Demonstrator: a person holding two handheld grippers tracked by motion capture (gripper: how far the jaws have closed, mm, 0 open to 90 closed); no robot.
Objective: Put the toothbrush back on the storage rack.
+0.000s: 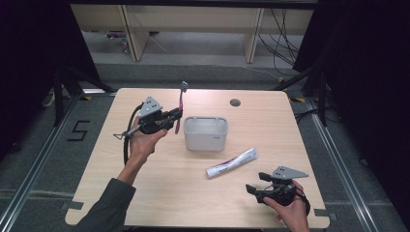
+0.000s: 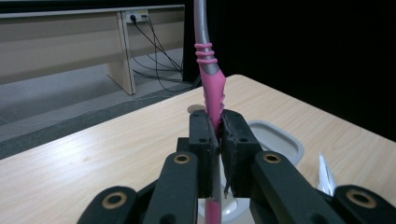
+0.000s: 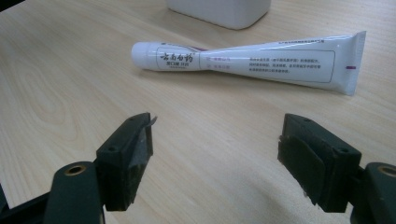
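At left centre of the high view, the left gripper (image 1: 173,118) is clenching a pink toothbrush (image 1: 181,104) by its handle and holding it upright above the table (image 1: 145,193), just left of the white container (image 1: 205,133). In the left gripper view the 2 jaws are pressing on the pink grip of the brush at centre frame, with the grey neck rising out of the top edge and the container's rim showing at right centre.

The step in hand is probably dropping the brush into the container. To do it well, the person is needing to carry the brush's lower end over the rim before lowering, keeping it near vertical so the tip is not catching the wall, and releasing only once the end is well inside.

At lower right of the high view, the right gripper (image 1: 261,183) is resting released, jaws wide apart and empty. The toothpaste tube (image 3: 252,58) is lying flat across the upper part of the right gripper view, beyond the jaws, apart from them, and likely next.
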